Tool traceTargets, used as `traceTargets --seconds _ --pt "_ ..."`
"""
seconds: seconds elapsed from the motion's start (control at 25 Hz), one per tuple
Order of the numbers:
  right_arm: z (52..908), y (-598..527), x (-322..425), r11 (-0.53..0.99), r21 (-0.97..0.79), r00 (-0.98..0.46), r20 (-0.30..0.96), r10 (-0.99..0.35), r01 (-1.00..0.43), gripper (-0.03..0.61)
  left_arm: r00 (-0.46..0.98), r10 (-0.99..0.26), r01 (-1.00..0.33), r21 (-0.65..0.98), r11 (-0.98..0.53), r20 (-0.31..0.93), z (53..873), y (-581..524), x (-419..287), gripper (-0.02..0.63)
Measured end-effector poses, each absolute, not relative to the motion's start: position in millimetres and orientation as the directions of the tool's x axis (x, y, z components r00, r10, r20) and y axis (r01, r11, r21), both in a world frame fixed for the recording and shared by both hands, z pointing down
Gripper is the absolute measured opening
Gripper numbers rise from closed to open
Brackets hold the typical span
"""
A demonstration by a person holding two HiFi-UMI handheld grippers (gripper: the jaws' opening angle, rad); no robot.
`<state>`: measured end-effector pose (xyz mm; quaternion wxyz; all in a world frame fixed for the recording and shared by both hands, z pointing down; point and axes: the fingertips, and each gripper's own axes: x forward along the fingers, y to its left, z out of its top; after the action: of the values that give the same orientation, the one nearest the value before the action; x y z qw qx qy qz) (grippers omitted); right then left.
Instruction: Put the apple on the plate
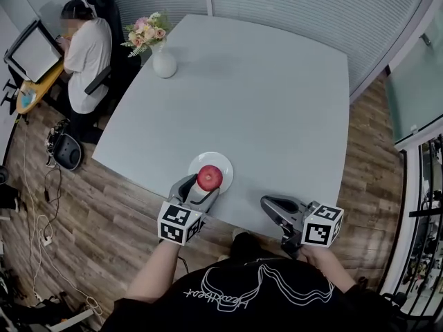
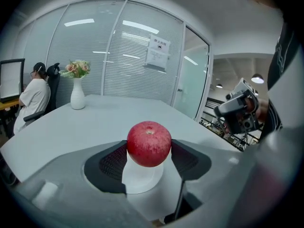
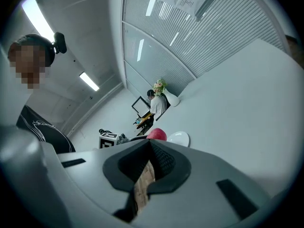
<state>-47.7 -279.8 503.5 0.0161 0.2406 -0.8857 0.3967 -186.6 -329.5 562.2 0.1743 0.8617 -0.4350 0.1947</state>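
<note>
Head view: a white plate lies by the near edge of the grey table, left of middle, with a red apple over it.
Left gripper: jaws partly open, one pad pressed on each side of the apple, gripping it.
Apple: above the plate's middle; contact with the plate cannot be told.
Right gripper: jaws closed together, nothing between them; at the near edge, right of the plate and apart from it.
Far left corner: a white vase of flowers.

Head view steeply down; gripper views low, close; all share apple.
</note>
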Motion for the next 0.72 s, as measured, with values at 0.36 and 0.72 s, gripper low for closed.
traceTargets --seconds 0.36,0.72 --pt "516.5 -287.0 -40.9 0.544 -0.701 -0.873 0.249 -0.42 -0.462 0.009 0.522 -0.664 -0.819 0.098 -0.565 0.536 596.7 -350.7 -186.6 0.299" --pt "525.8 -292.3 -39.8 0.516 -0.719 -0.868 0.258 -0.425 -0.466 0.008 0.498 -0.641 -0.826 0.095 -0.556 0.584 622.1 -359.5 -192.3 0.299"
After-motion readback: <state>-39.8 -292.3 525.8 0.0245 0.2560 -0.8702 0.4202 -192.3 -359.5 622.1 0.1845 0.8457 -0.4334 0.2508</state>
